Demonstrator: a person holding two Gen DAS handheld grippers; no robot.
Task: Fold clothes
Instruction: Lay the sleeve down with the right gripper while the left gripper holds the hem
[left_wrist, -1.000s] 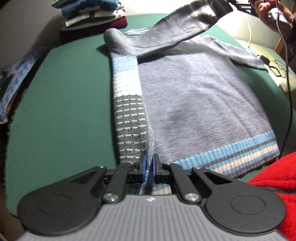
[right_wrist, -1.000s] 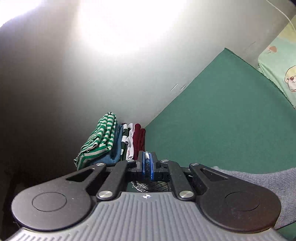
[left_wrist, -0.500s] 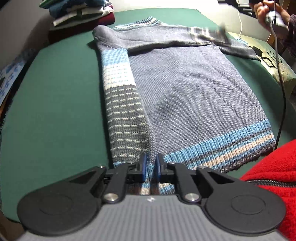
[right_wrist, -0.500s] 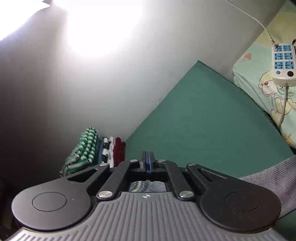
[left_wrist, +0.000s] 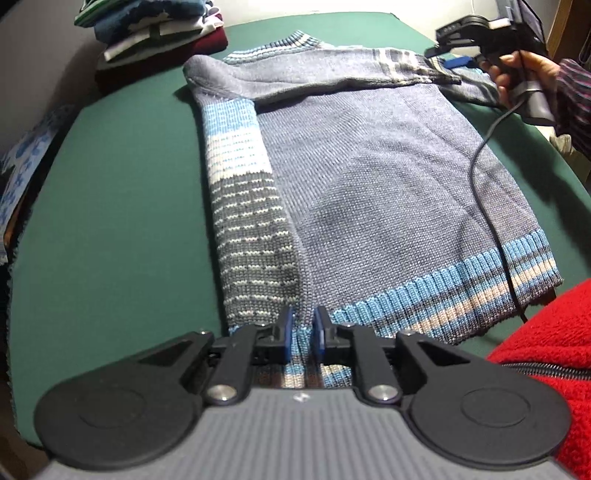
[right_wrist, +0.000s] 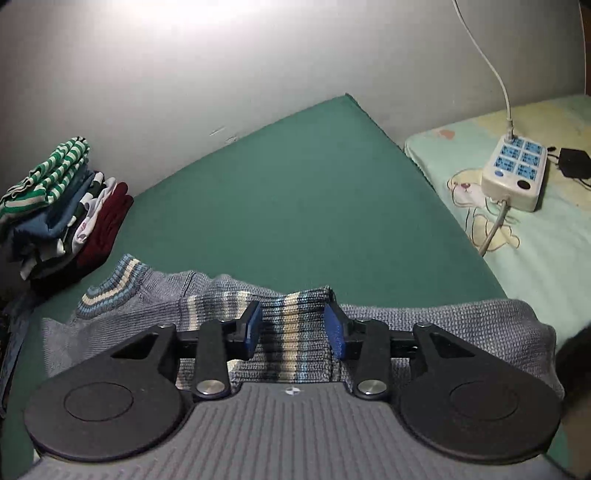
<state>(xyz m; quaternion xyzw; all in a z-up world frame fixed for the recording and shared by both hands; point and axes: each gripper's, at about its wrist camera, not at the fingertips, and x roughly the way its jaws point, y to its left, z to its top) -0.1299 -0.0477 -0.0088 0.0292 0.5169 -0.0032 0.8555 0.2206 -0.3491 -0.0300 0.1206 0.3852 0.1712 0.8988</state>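
Left gripper (left_wrist: 300, 334) sits low at the near edge, its blue pads parted a little and opening, a fold of the grey knitted sweater with blue and cream striped hem (left_wrist: 369, 177) between them but not pinched; the sweater lies flat on the green cloth-covered table (left_wrist: 110, 206), one side folded inward so a patterned strip of blue, cream and grey knit runs from hem to shoulder; one sleeve lies across the chest toward the far right; a black cable (left_wrist: 480, 177) trails over the sweater's right side; a red fleece sleeve (left_wrist: 546, 332) fills the near right corner. Farther off, the right gripper (right_wrist: 293, 325) is opening too, pads well apart, the striped sleeve cuff (right_wrist: 295, 332) lying loose between them, untouched on either side; from the left view a hand (left_wrist: 517, 70) grips its handle. Beyond, at the table's far left corner, a stack of folded clothes (right_wrist: 62, 206) topped by green-and-white stripes; to the right, a white power strip with blue sockets (right_wrist: 515, 173) rests on a pale printed sheet (right_wrist: 554, 240); a grey wall (right_wrist: 258, 66) behind.
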